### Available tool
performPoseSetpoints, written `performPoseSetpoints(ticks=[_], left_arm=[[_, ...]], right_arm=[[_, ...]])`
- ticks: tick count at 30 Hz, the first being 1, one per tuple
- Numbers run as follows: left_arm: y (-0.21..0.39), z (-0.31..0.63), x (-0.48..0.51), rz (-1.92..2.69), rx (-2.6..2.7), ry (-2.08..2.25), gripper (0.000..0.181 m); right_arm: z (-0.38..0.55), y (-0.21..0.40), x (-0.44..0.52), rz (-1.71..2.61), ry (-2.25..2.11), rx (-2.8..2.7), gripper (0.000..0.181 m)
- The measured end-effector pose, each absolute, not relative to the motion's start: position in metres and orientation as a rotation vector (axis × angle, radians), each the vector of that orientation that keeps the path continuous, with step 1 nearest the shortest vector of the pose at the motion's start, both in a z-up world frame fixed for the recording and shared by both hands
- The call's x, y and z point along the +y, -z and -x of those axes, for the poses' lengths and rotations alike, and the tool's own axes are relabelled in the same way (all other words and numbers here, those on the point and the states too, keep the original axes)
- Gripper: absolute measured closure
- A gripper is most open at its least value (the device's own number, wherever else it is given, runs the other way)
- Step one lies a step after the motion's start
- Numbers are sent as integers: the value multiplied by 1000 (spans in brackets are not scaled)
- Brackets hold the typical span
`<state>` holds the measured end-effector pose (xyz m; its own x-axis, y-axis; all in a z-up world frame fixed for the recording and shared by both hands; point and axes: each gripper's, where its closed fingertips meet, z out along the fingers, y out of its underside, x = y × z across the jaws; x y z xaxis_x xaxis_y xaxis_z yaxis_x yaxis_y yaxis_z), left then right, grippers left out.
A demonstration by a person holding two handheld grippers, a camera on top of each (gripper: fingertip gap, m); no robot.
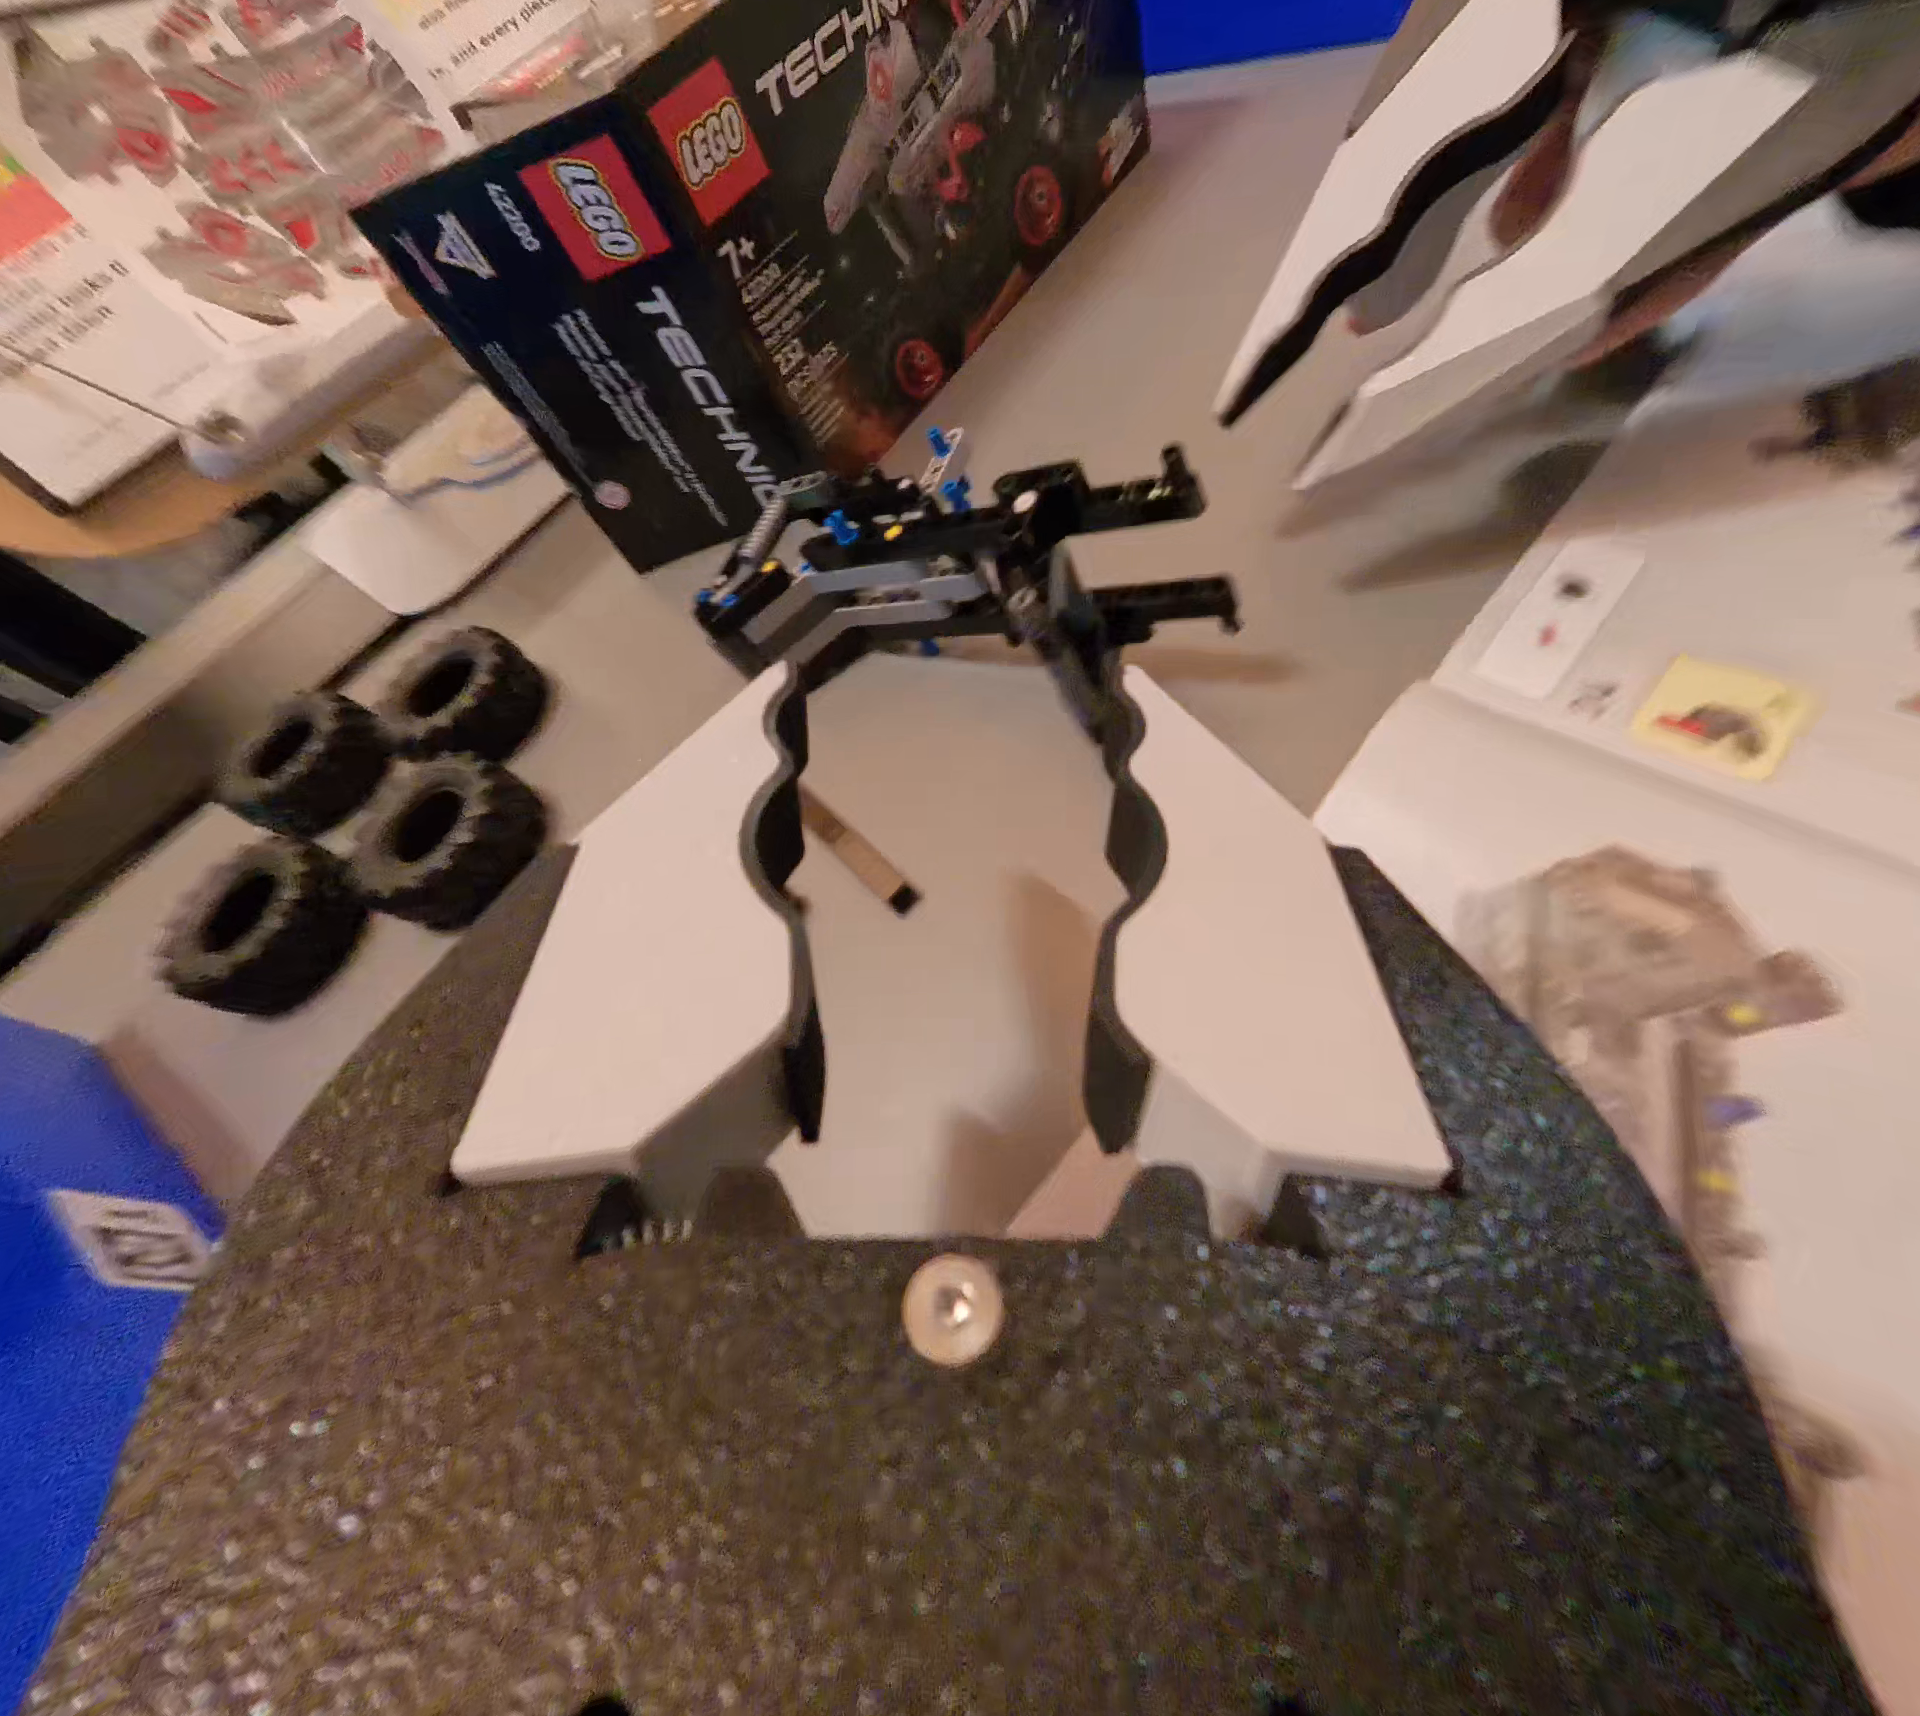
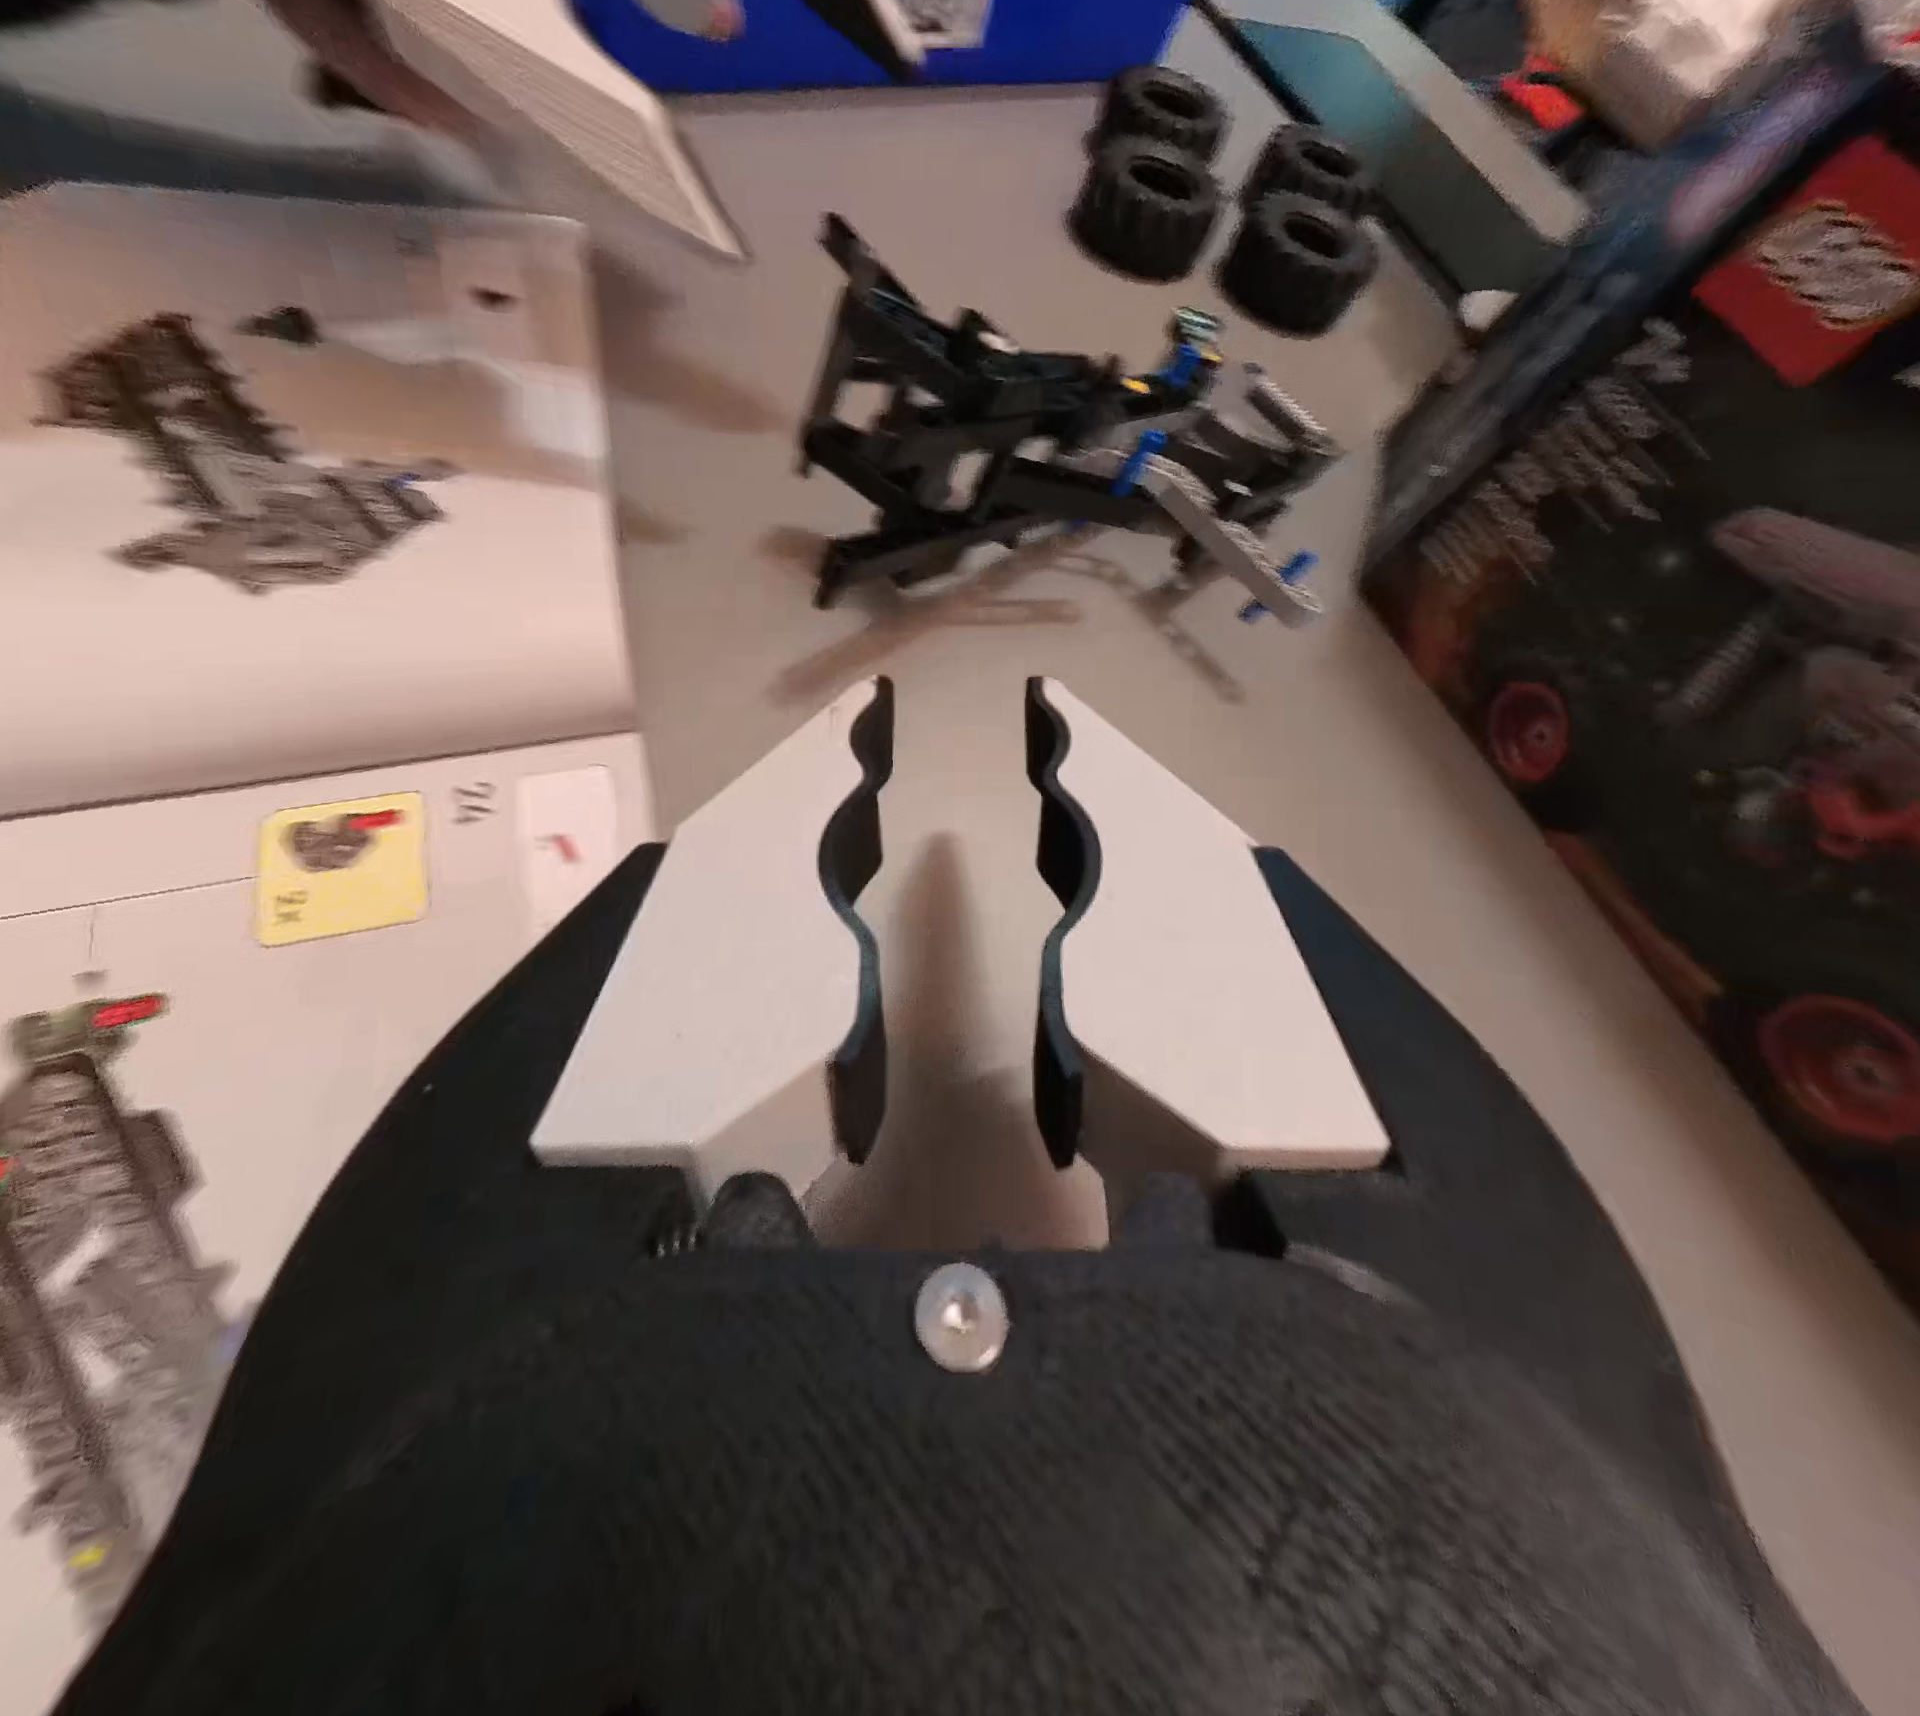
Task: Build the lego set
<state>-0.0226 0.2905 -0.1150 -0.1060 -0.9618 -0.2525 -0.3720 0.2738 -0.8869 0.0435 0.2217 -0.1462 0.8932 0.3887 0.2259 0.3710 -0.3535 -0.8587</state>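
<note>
Left claw (image 1: 951, 690) gaping at chassis (image 1: 966, 554), tyres (image 1: 353, 825) beside, box (image 1: 790, 212) behind

Your two wrist views are evenly lit indoors, warm-toned, and smeared by motion blur.

In your left wrist view the chassis (image 1: 966, 565) stays fairly sharp at centre, while the tyres (image 1: 353, 835), the instruction booklet (image 1: 1621, 970) and the right gripper (image 1: 1278, 440) smear toward the edges. Your right wrist view is softer all over: the chassis streaks, and the box (image 2: 1683, 627) and booklet pages blur heavily. Soft shadows fall between your fingers (image 2: 727, 939) onto the table (image 2: 935, 139). A small glint sits on each screw (image 1: 953, 1308). Wide-angle bending curves the straight edges near the borders.
</note>
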Motion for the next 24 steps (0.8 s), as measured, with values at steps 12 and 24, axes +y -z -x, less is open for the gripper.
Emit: performPoseSetpoints(ticks=[12, 24], left_arm=[[108, 24, 290, 1303, 1618, 758, 133], [31, 152, 415, 1536, 1039, 590, 136]], right_arm=[[-133, 124, 204, 1847, 492, -386, 161], [-195, 97, 177, 1677, 922, -290, 149]])
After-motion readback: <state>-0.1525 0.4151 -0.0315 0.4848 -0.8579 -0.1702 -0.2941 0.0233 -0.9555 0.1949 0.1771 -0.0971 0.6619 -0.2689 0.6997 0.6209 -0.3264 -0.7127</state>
